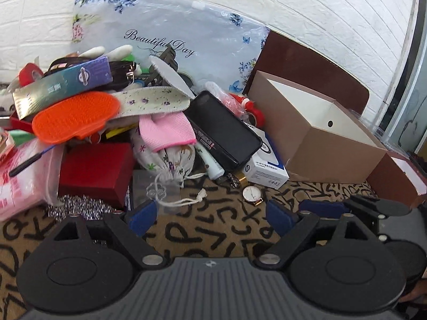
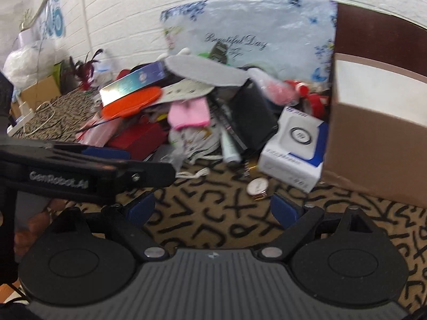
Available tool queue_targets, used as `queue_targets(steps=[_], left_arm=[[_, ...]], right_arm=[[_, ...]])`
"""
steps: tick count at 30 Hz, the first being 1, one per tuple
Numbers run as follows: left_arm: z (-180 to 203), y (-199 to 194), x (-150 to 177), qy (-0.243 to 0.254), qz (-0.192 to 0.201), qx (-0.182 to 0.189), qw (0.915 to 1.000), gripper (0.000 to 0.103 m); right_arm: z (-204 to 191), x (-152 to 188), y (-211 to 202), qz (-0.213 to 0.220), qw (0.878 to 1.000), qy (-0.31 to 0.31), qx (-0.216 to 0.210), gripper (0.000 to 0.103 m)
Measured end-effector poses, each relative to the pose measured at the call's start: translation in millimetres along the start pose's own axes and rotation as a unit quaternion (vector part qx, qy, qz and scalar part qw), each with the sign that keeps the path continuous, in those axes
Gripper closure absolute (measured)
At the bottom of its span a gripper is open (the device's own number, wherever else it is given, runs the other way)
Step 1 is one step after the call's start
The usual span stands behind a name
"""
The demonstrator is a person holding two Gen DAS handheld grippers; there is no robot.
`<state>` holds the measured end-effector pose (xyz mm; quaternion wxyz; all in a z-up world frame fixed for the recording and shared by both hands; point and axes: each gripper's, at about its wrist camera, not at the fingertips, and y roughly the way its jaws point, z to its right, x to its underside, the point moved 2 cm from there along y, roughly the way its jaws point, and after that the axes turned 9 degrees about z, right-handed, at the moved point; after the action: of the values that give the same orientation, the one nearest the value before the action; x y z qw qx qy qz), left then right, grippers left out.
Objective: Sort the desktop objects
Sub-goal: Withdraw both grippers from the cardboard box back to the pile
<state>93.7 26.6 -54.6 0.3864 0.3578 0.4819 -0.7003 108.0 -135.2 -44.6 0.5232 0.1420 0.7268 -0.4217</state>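
Note:
A heap of desktop objects lies on the letter-patterned cloth: an orange silicone brush (image 1: 76,117), a pink cloth (image 1: 166,130), a red box (image 1: 96,172), a black phone (image 1: 224,125), a white-and-blue box (image 1: 267,164) and a small wristwatch (image 1: 252,194). My left gripper (image 1: 210,216) is open and empty, low over the cloth just in front of the heap, the watch just beyond its right finger. My right gripper (image 2: 213,209) is open and empty, with the watch (image 2: 257,186) just ahead. The left gripper's side (image 2: 88,173) shows at the left of the right wrist view.
An open brown cardboard box (image 1: 333,144) stands at the right, against a dark brown board (image 1: 315,66). A floral plastic bag (image 1: 170,32) leans on the white brick wall behind the heap. More clutter and a cable (image 2: 40,112) lie far left.

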Motion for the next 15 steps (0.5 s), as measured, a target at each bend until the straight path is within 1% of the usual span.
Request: queue_targets(steps=[3, 6, 10, 13, 15], left_arm=[[6, -5, 0, 0.008, 0.003, 0.015, 0.9999, 0.011], [23, -12, -3, 0.034, 0.014, 0.040, 0.9985, 0.011], [48, -21, -6, 0.064, 0.036, 0.074, 0.9946, 0.011], [54, -25, -3, 0.065, 0.037, 0.082, 0.9938, 0.011], [52, -28, 0, 0.063, 0.035, 0.079, 0.9942, 0.011]], right_arm=[[-8, 2, -5, -0.003, 1.000, -0.011, 0.006, 0.012], [-6, -1, -18, 0.005, 1.000, -0.009, 0.030, 0.012], [1, -6, -42, 0.024, 0.998, 0.000, 0.062, 0.012], [2, -5, -54, 0.034, 0.997, 0.000, 0.076, 0.012], [0, -3, -55, 0.034, 0.997, -0.002, 0.075, 0.012]])
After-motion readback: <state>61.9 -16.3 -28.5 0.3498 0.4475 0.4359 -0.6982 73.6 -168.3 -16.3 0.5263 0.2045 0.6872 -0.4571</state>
